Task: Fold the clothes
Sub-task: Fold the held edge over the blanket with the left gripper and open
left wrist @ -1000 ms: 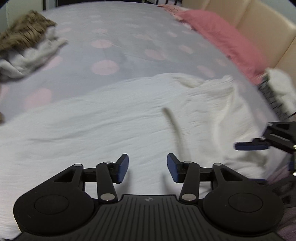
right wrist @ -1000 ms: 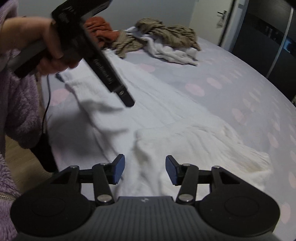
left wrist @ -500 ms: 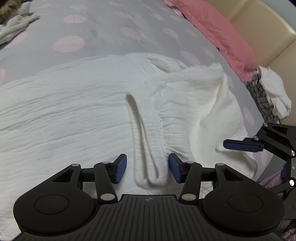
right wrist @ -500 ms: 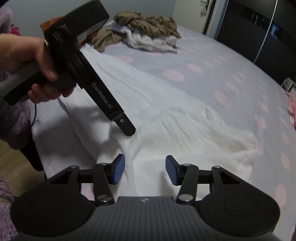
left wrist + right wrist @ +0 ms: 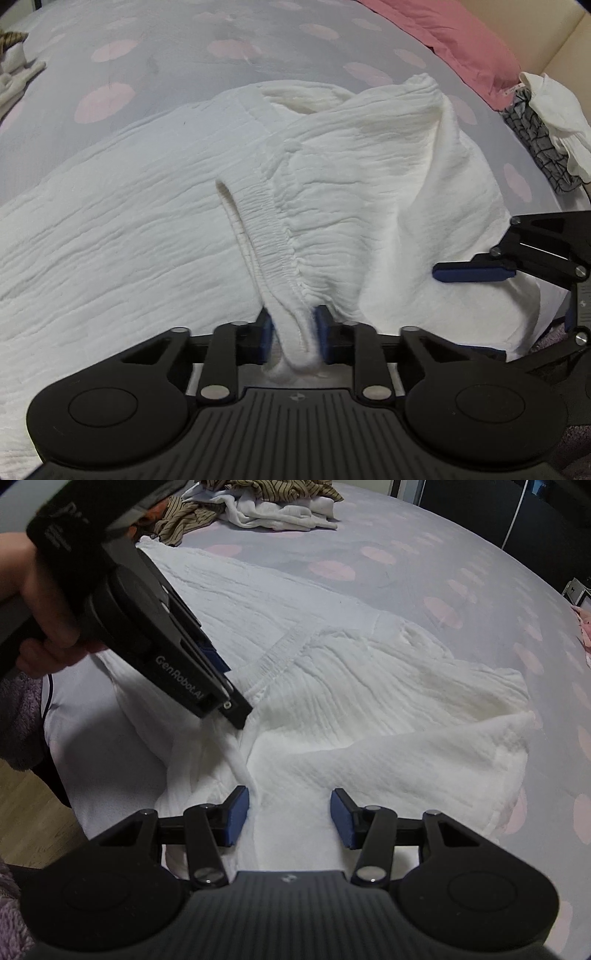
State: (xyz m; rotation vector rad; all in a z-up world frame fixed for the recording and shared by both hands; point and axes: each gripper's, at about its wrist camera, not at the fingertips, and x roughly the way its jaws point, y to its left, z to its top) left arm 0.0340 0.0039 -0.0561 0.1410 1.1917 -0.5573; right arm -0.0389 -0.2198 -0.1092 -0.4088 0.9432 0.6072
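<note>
A white crinkled garment (image 5: 369,177) lies spread on the bed, its elastic waistband (image 5: 266,236) raised in a loop. My left gripper (image 5: 293,328) is closing its jaws, with the end of that waistband between the blue pads and pinched by them. In the right wrist view the left gripper (image 5: 236,710) points down at the same band (image 5: 280,653), held by a person's hand (image 5: 44,602). My right gripper (image 5: 290,812) hovers open just over the garment's near fold (image 5: 369,760), nothing gripped. One of the right gripper's fingers (image 5: 474,272) shows at the right edge.
The bed sheet (image 5: 184,55) is lilac with pink dots. A heap of other clothes (image 5: 266,506) lies at the far end. A pink pillow (image 5: 461,40) and a small stack of clothes (image 5: 546,110) sit by the headboard. Wooden floor (image 5: 22,812) borders the bed.
The left gripper has come down onto the waistband loop and its jaws have narrowed around it. The right gripper has sunk closer to the garment, still at the same width.
</note>
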